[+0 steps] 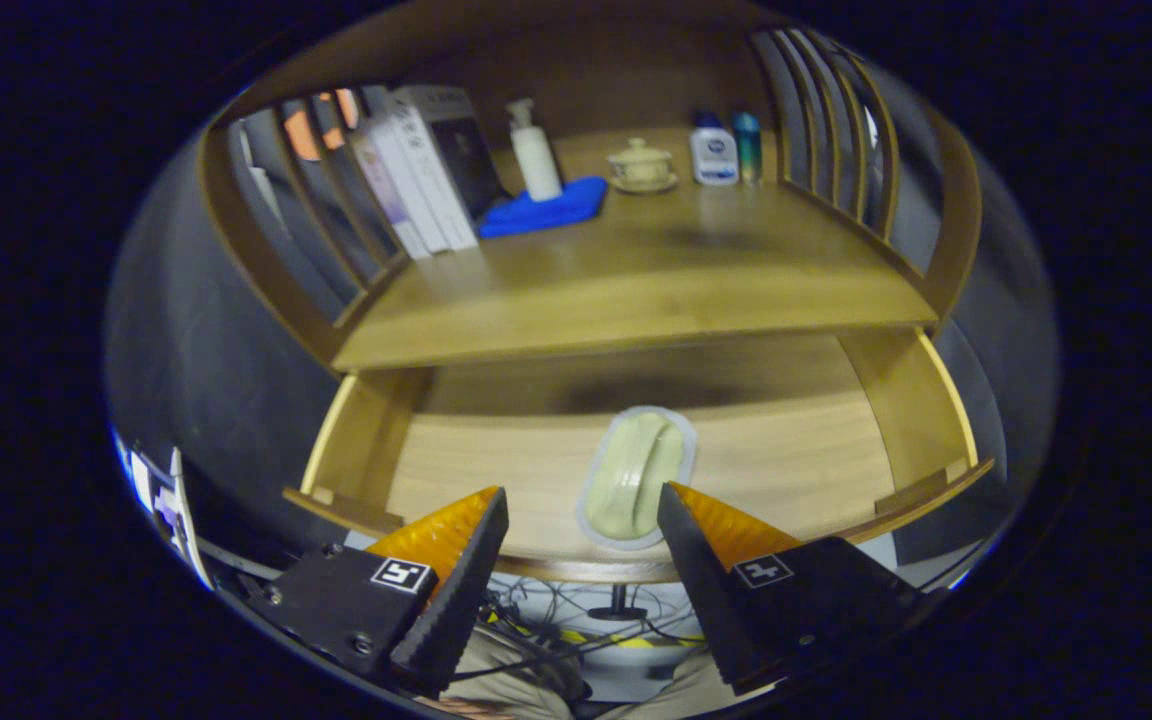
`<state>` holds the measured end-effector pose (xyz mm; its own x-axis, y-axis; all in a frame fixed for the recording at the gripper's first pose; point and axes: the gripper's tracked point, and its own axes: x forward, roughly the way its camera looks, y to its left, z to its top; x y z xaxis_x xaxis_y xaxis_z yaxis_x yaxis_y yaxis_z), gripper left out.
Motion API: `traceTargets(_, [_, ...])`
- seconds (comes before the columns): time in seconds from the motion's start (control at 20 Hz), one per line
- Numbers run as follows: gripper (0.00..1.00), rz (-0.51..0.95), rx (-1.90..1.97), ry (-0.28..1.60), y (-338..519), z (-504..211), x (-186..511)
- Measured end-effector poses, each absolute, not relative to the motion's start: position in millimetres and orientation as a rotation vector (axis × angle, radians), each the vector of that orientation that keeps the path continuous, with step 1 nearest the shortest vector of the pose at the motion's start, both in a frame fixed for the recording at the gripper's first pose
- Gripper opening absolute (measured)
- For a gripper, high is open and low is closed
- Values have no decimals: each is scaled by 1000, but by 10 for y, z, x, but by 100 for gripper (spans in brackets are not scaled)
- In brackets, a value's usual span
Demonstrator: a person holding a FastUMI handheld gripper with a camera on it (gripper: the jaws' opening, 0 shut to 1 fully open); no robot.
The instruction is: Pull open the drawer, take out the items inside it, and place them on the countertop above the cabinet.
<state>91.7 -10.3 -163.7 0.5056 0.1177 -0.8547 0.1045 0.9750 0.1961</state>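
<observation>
**Sizing up the lone item in the open drawer**

Hovering at the drawer's [636, 470] front edge, the gripper [582, 505] has its jaws released and spread, gripping nothing. A pale oval item [638, 475] with a raised ridge lies flat on the drawer floor at 12 o'clock, just ahead of the fingertips. It looks light, rigid and smooth, likely slippery; pinching across the ridge seems safest. The countertop [636, 290] waits beyond.
</observation>
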Motion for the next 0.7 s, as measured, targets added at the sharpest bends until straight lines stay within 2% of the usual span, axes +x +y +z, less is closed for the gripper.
traceTargets(0.2, [92,-41,192,1118,-224,-1826,1106])
traceTargets(0.35, [72,-104,192,1165,-331,-1966,1201])
traceTargets(0.5, [56,-117,209,1202,-340,-2055,1240])
traceTargets(0.65, [50,-132,225,1238,-329,-2169,1240])
traceTargets(0.7, [44,-140,229,1246,-334,-2196,1234])
